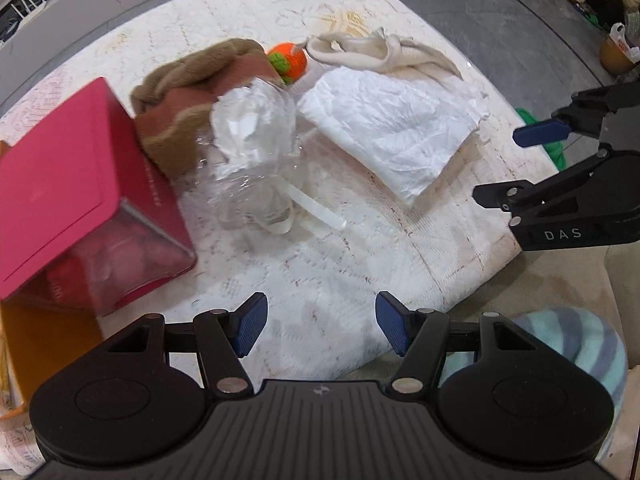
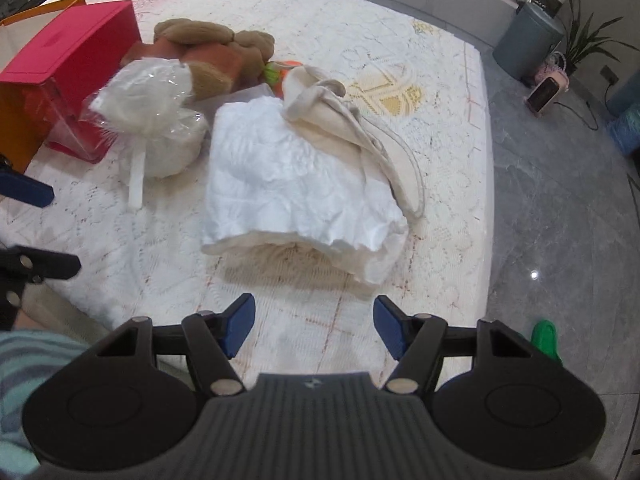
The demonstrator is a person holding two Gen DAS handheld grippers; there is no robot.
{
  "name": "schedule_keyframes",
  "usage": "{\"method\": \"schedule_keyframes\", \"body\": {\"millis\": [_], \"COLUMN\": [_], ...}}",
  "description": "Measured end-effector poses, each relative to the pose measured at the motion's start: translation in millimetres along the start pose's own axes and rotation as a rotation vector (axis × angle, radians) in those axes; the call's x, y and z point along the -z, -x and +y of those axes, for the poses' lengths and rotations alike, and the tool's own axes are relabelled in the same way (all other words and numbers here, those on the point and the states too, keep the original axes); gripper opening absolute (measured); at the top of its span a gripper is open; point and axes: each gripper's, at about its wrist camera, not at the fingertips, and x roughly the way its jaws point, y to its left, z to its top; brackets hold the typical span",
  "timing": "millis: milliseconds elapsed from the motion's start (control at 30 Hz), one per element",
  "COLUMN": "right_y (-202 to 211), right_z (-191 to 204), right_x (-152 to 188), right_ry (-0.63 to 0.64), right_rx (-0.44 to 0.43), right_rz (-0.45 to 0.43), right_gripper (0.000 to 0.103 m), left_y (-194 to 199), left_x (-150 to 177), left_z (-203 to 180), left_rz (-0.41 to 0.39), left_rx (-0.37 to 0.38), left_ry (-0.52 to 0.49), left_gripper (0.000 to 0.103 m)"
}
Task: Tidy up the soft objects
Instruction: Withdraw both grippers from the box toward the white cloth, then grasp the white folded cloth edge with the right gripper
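Note:
Soft things lie on a white patterned mat (image 1: pixel 344 264). A folded white cloth (image 1: pixel 394 128) (image 2: pixel 288 184) sits in the middle, with a cream fabric bag (image 1: pixel 376 54) (image 2: pixel 356 128) behind it. A clear plastic bag with white stuffing (image 1: pixel 252 132) (image 2: pixel 156 120) lies to its left, beside a brown plush (image 1: pixel 192 92) (image 2: pixel 208 52) and an orange knitted ball (image 1: pixel 290 60) (image 2: pixel 280 72). My left gripper (image 1: pixel 321 328) hangs open over bare mat. My right gripper (image 2: pixel 312 326) is open just short of the white cloth's near edge, nothing between its fingers.
A red box with a clear end (image 1: pixel 80 200) (image 2: pixel 76 60) stands at the mat's left, an orange box (image 2: pixel 20 120) beside it. Grey floor (image 2: pixel 560 220) lies to the right, with a bin and a plant (image 2: pixel 588 36) beyond. A striped sleeve (image 1: pixel 580 348) shows.

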Motion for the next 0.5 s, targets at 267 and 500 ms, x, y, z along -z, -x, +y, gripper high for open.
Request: {"method": "schedule_keyframes", "body": {"millis": [267,500], "right_y": [-31,-47], "right_z": [-4,-4], "right_x": [-11,-18], "right_ry": [0.011,-0.003], "right_rx": [-0.021,-0.048], "right_rz": [0.022,0.027], "right_gripper": [0.068,0.019], "left_y": [-17,-27], "left_x": [-11,-14], "left_z": [1,2], "left_rz": [0.021,0.029], "left_rx": [-0.003,-0.004], "left_ry": [-0.007,-0.040], "left_gripper": [0.074,0.074]}}
